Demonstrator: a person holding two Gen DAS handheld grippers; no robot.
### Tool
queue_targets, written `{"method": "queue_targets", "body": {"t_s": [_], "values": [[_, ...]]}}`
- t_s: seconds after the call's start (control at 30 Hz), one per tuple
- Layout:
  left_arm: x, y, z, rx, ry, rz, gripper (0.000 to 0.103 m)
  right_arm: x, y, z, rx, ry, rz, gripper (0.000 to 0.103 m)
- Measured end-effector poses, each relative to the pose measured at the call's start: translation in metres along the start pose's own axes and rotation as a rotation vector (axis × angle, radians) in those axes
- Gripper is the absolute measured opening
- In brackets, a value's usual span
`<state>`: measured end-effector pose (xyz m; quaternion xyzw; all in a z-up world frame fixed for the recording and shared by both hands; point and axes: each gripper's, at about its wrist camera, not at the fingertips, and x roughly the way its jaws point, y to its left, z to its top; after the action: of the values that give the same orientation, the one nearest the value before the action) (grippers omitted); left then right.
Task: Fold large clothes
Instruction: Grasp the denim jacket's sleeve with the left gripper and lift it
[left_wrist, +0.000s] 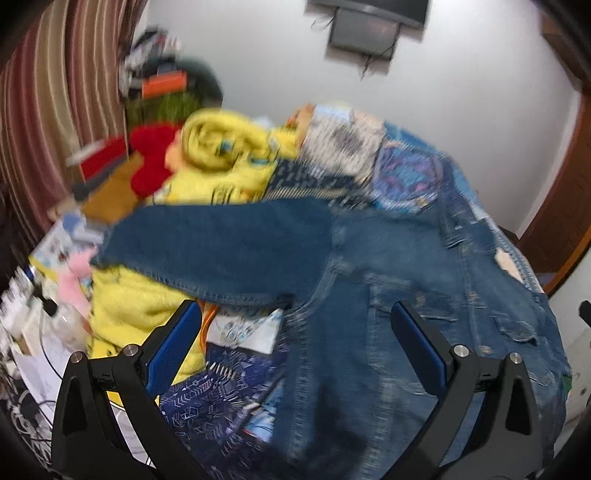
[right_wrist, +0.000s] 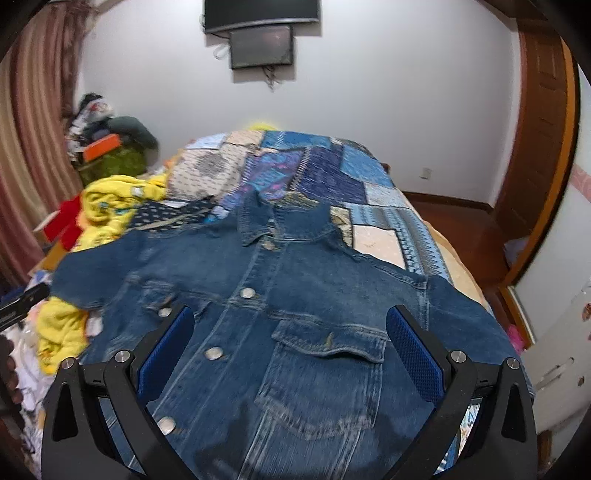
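A blue denim jacket (right_wrist: 288, 295) lies face up on the bed, collar toward the far wall, buttons down the front and a flap pocket (right_wrist: 328, 343) on its right chest. In the left wrist view the jacket (left_wrist: 388, 295) fills the right half, and its left sleeve (left_wrist: 221, 251) stretches out left over a yellow blanket. My left gripper (left_wrist: 295, 332) hovers open over the jacket's left side near the armpit. My right gripper (right_wrist: 290, 339) is open above the chest, holding nothing.
A blue patchwork bedspread (right_wrist: 332, 173) covers the bed. A yellow blanket (left_wrist: 229, 147) and red cloth (left_wrist: 151, 162) pile up on the left. Clutter and cables (left_wrist: 33, 332) sit at the left bedside. A striped curtain (left_wrist: 44, 103) hangs left; a wooden door frame (right_wrist: 539, 147) stands right.
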<state>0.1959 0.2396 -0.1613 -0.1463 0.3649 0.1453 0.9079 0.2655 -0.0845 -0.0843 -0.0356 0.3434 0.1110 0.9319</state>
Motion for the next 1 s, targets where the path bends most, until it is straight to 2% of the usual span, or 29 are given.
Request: {"method": "queue_targets", "body": {"t_s": [0.1,0.17,0.37,0.47,0.6,0.77,0.83,0.97,1.0], "values": [[0.042,0.034,0.002,-0.056,0.096,0.026,0.103,0.017,0.0,0.004,-0.021,0.021,-0.085,0.103],[0.061,0.05,0.001,-0.085,0.133,-0.004,0.103,0.026,0.003,0.005,-0.055,0.042,-0.094,0.103],[0.113,0.107,-0.001,-0.338,0.239,-0.156,0.102,0.054,0.004,0.003,-0.08,0.147,-0.071,0.103],[0.131,0.128,-0.002,-0.46,0.251,-0.255,0.102,0.064,0.002,0.003,-0.058,0.18,-0.047,0.103],[0.151,0.142,-0.001,-0.541,0.262,-0.295,0.089,0.072,0.002,0.005,-0.032,0.204,-0.036,0.103],[0.171,0.156,0.0,-0.604,0.275,-0.261,0.08,0.074,0.0,0.005,-0.003,0.221,-0.007,0.103],[0.176,0.162,0.001,-0.62,0.276,-0.228,0.068,0.073,-0.001,0.006,0.005,0.22,0.0,0.103],[0.166,0.156,0.006,-0.598,0.248,-0.179,0.054,0.068,-0.002,0.008,0.016,0.213,0.007,0.103],[0.158,0.15,0.01,-0.558,0.226,-0.155,0.042,0.066,-0.004,0.009,0.023,0.209,0.01,0.103]]}}
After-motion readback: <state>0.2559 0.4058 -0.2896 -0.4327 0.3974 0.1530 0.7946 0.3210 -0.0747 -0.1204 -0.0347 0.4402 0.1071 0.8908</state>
